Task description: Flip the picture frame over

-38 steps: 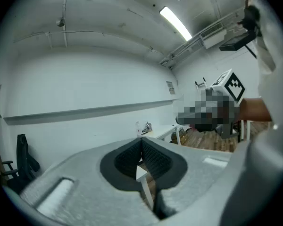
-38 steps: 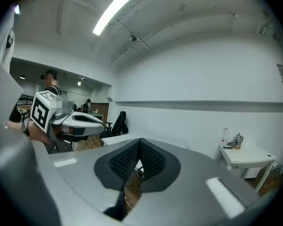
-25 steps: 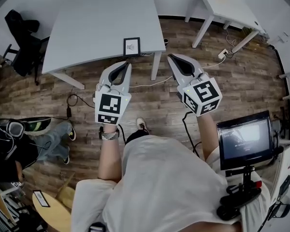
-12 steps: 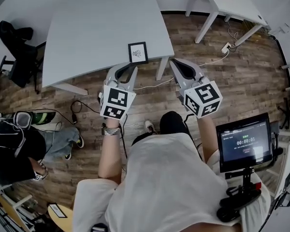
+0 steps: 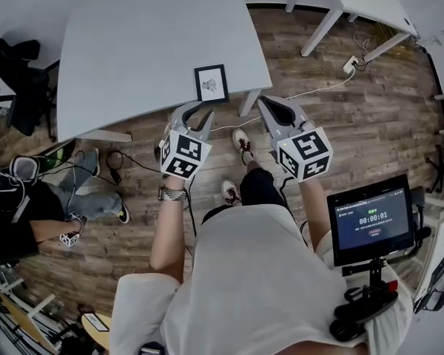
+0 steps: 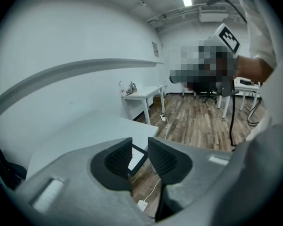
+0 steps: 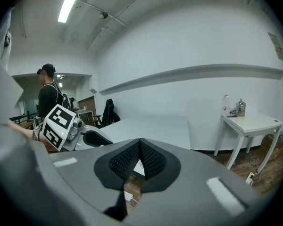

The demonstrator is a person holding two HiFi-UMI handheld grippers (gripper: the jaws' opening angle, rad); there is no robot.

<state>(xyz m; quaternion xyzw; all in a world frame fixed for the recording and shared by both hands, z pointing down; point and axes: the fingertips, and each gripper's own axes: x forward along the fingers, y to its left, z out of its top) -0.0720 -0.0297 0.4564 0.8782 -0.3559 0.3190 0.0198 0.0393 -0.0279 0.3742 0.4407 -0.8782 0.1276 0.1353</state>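
I'm approaching. The picture frame lies flat near the table edge, at twelve o'clock from my left gripper, whose empty jaws are opening. The right gripper looks clenched and empty. Next I need to straddle a frame edge.

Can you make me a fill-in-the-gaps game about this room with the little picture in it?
The picture frame lies on the grey ___.
Its front faces ___.
The floor is made of ___ planks.
Missing words: table; up; wooden.
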